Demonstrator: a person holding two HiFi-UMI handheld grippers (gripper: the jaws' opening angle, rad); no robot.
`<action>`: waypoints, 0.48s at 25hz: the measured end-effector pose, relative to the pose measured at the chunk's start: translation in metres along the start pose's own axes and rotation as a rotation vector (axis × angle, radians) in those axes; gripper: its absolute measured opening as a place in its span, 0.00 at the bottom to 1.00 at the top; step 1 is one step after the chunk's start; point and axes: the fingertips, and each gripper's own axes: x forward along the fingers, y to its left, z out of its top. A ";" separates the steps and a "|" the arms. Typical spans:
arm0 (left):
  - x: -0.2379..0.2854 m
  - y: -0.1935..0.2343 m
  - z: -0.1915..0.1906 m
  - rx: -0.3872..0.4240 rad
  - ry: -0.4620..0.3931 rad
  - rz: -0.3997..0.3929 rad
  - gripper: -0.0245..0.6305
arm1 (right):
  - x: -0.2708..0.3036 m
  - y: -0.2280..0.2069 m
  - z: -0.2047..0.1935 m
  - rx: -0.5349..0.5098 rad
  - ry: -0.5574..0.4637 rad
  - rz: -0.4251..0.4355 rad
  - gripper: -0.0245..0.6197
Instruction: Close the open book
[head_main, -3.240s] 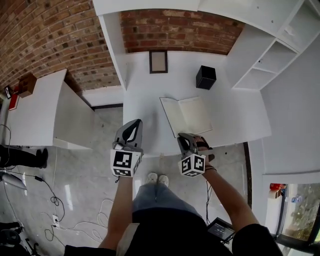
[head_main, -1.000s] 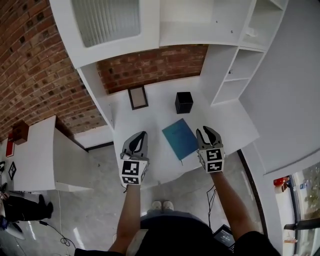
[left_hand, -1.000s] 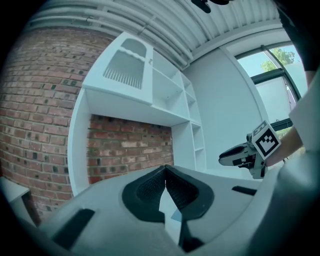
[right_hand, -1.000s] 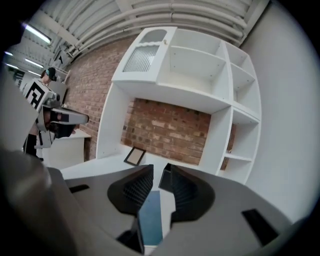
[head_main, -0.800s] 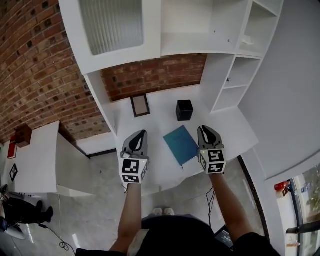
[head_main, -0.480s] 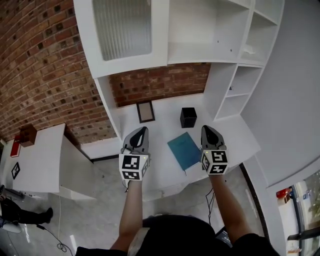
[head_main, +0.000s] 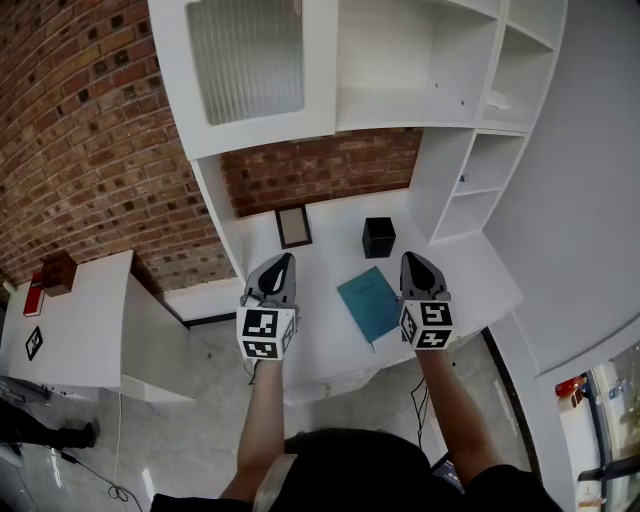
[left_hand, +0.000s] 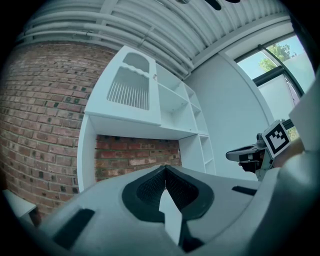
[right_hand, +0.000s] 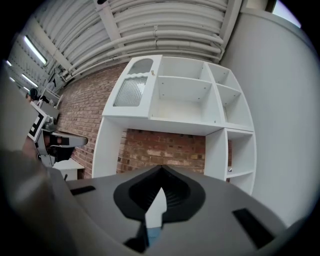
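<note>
1. As seen from the head view, looking steeply down: closed book (head_main: 370, 303), teal cover up, flat on the white surface (head_main: 318, 300) near its front edge. Touched by neither claw. Left claw (head_main: 283, 259) at 9 o'clock of the book, with a strip of bare surface between. Right claw (head_main: 411, 256) at 3 o'clock, just beside the book's right edge. Each claw at the end of an outstretched arm, tips toward 12 o'clock. Black box (head_main: 378, 238) at 12 o'clock of the book. Picture frame (head_main: 293, 227) at 10 o'clock, leaning at the foot of the brick wall (head_main: 320, 165). White shelf unit (head_main: 400, 70) standing over the surface. Lower white table (head_main: 70, 325) far out at 9 o'clock, well apart.

2. Left gripper view: left claw (left_hand: 165, 169) pressed together, dark pads meeting at the tip, nothing pinched. Aimed level at the brick wall (left_hand: 135, 154) beneath the shelf unit (left_hand: 165, 100) at 12 o'clock. Right claw (left_hand: 231, 155) in sight at 3 o'clock, likewise pointing level.

3. Right gripper view: right claw (right_hand: 160, 168) pressed together too, nothing held between the pads. Thin sliver of blue low in the slit at 6 o'clock, too small to name. Shelf unit (right_hand: 185, 95) at 12 o'clock, brick wall (right_hand: 165, 150) under it. Left claw (right_hand: 82, 141) at 9 o'clock.
</note>
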 end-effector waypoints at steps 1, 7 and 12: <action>0.000 0.000 -0.001 0.000 0.002 0.001 0.05 | 0.000 0.000 -0.001 -0.006 0.005 -0.001 0.03; 0.002 0.003 -0.006 -0.005 0.011 0.006 0.05 | 0.003 -0.001 -0.007 -0.004 0.016 -0.003 0.03; 0.004 0.001 -0.010 -0.007 0.019 0.003 0.05 | 0.004 -0.001 -0.010 -0.004 0.027 -0.004 0.03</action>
